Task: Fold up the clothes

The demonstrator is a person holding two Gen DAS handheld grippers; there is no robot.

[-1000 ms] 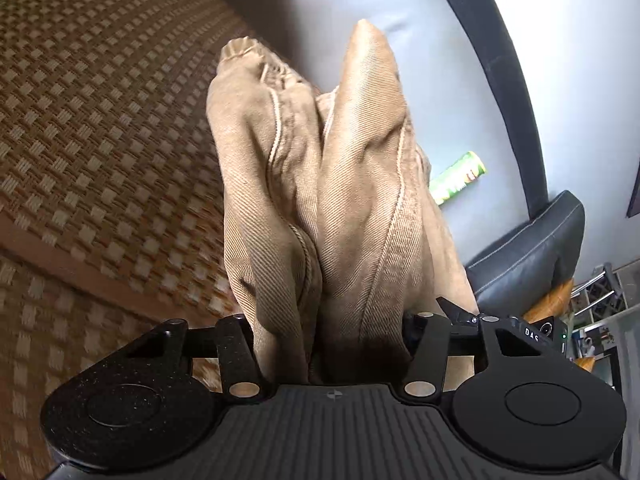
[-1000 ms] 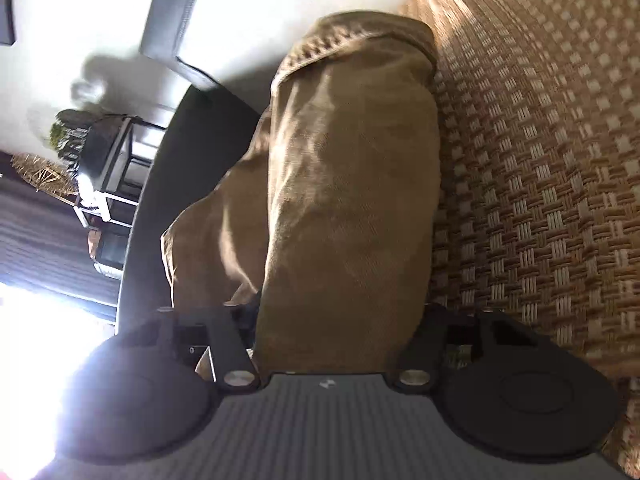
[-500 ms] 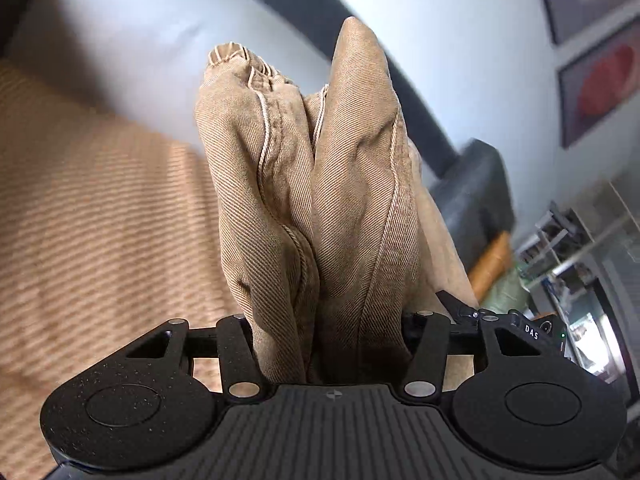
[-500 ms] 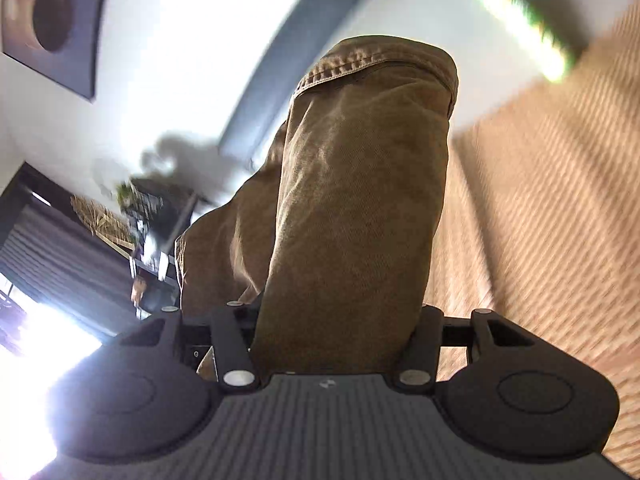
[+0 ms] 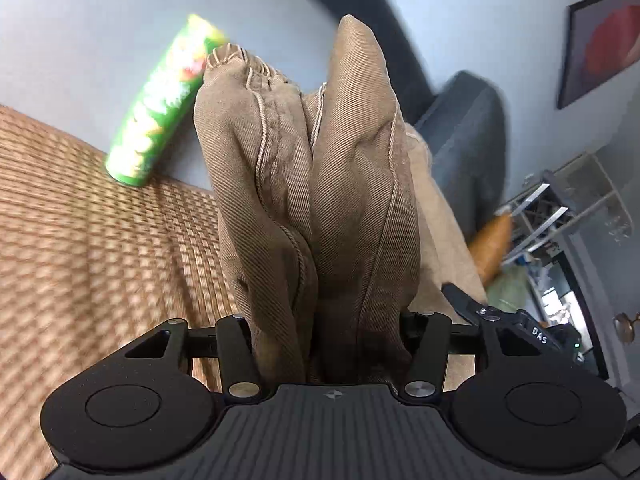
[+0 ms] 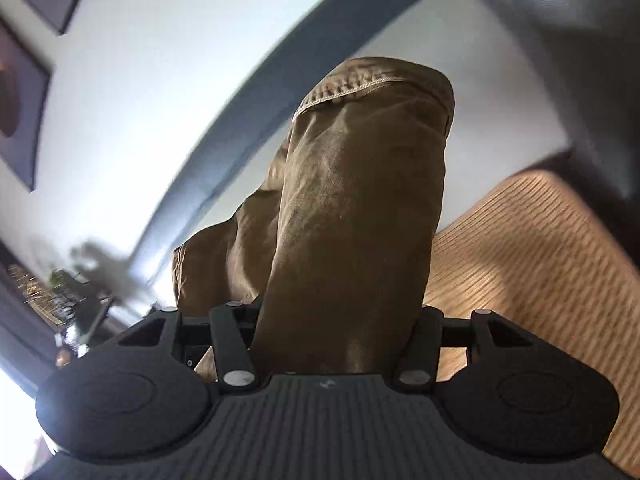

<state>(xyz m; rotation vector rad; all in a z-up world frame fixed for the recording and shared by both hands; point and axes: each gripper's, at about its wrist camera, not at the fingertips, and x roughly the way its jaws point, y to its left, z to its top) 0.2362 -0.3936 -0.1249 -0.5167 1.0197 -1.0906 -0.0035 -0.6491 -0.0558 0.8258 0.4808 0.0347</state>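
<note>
Tan twill trousers (image 5: 360, 200) are bunched in two thick folds over my left gripper (image 5: 312, 120), which is shut on them; the cloth hides both fingers. A stitched hem shows at the top of the left fold. In the right wrist view the same trousers (image 6: 352, 220) rise as one wide brown fold with a hemmed edge on top. My right gripper (image 6: 372, 128) is shut on that fold, its fingers covered too. More cloth hangs down to the left behind it.
A green snack tube (image 5: 160, 108) lies where the woven brown mat (image 5: 100, 260) meets a pale backrest (image 5: 100, 20). A dark cushion (image 5: 468, 132), a metal rack (image 5: 560, 208) and a framed picture (image 5: 600, 40) are to the right. The woven mat (image 6: 520, 260) also shows on the right.
Both views have swung up from the woven mat toward the pale backrest and wall. The green tube is now close on the left. Both grips on the trousers are unchanged.
</note>
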